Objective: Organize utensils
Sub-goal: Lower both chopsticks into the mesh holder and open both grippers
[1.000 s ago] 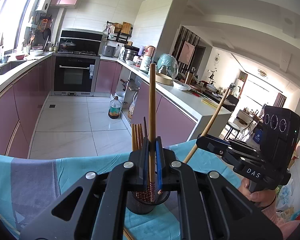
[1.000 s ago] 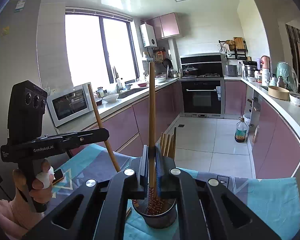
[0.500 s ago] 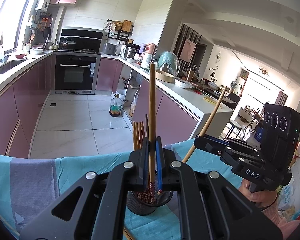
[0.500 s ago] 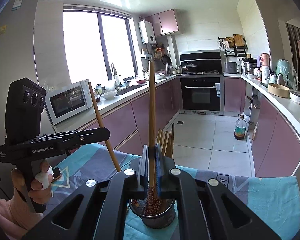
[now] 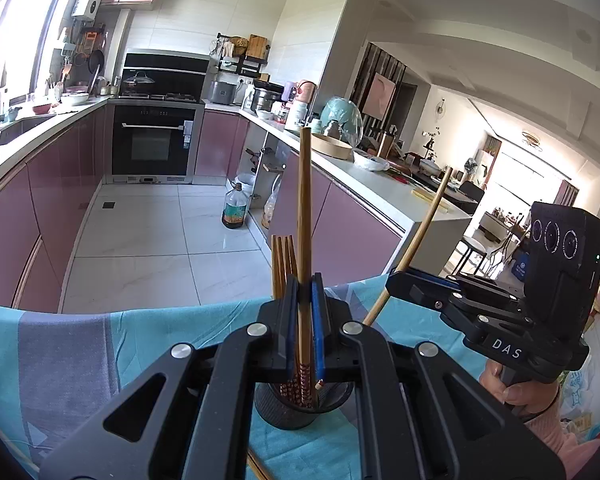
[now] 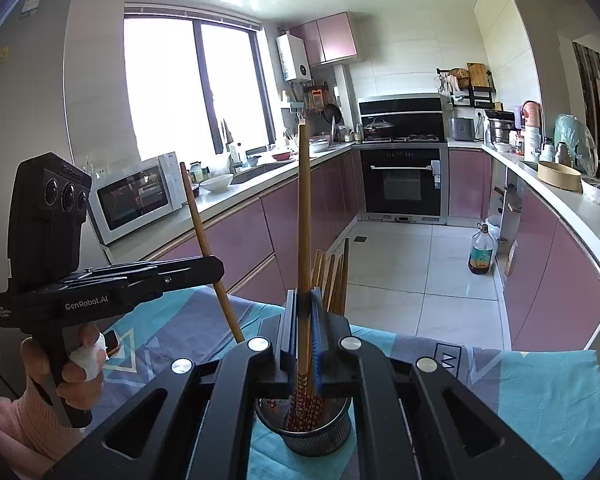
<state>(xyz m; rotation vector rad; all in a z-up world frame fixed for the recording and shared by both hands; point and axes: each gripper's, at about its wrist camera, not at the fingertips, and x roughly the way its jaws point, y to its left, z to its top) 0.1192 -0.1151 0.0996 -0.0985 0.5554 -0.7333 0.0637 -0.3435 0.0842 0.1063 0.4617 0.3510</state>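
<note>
My left gripper (image 5: 305,300) is shut on an upright wooden chopstick (image 5: 303,208). Its red patterned lower end reaches into the black mesh holder (image 5: 300,410) on the teal cloth. Several chopsticks (image 5: 282,264) stand in that holder. To the right, my right gripper (image 5: 394,280) is shut on a slanted chopstick (image 5: 424,232) whose tip also enters the holder. In the right wrist view the right gripper (image 6: 303,308) clamps its chopstick (image 6: 304,208) above the holder (image 6: 314,430). The left gripper (image 6: 219,270) at the left grips a leaning chopstick (image 6: 204,236).
A teal and grey tablecloth (image 5: 60,344) covers the table, whose far edge drops to the tiled kitchen floor. One loose chopstick (image 5: 256,468) lies on the cloth near the bottom. A hand (image 6: 80,364) holds the left gripper's handle. Pink cabinets and an oven stand far behind.
</note>
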